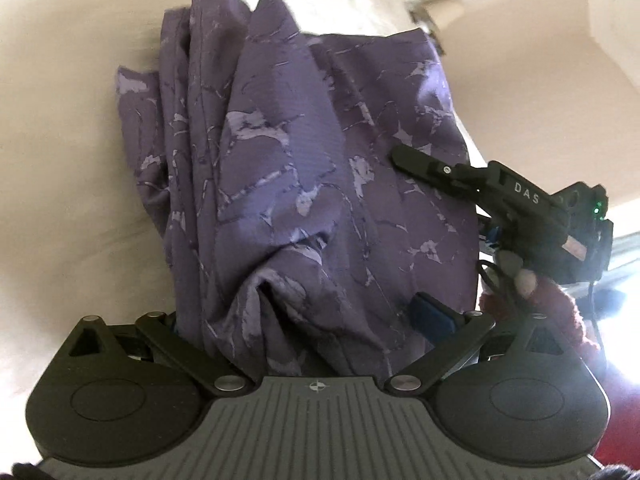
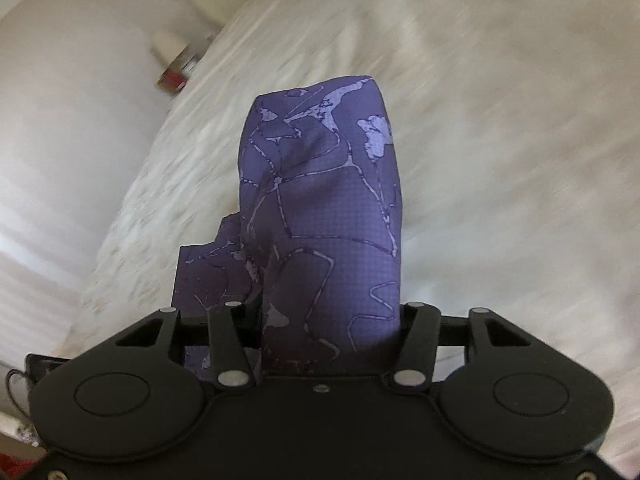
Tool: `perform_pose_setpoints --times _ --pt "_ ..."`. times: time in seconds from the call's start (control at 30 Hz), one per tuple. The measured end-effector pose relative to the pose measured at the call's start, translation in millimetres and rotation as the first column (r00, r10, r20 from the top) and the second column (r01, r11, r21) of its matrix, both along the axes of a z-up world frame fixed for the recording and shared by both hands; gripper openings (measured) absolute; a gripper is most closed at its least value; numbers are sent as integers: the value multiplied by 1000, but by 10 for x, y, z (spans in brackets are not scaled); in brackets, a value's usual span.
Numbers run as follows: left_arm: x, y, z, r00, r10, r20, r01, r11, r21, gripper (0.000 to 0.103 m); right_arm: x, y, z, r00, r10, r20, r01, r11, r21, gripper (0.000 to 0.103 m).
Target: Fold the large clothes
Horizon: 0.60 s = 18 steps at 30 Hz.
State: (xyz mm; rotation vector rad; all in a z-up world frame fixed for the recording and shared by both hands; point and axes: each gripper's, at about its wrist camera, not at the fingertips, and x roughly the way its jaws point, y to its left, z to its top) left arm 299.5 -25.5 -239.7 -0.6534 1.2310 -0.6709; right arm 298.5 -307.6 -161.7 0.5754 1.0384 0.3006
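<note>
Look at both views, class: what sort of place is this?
Probably a bedroom. A purple garment hangs over a wide white bed, with what looks like a small bedside stand against a pale wall. The blur leaves the stand uncertain.

A bed covered with a white, slightly rumpled sheet is seen beneath everything in both wrist views, blurred by motion. In the left wrist view a purple patterned cloth is spread in loose folds over the pale bed surface, its far end apparently lying on the sheet. Whether the cloth in the right wrist view touches the bed cannot be told.
</note>
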Motion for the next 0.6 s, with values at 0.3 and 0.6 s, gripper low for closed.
perform_pose_setpoints --times 0.3,0.6 --pt "-177 -79 -166 993 111 -32 -101 971 215 102 -287 -493 -99 991 -122 -57 109 977 -185 83" --pt "-434 -381 887 951 5 310 -140 900 413 97 -483 -525 266 983 -131 127 162 946 -282 83"
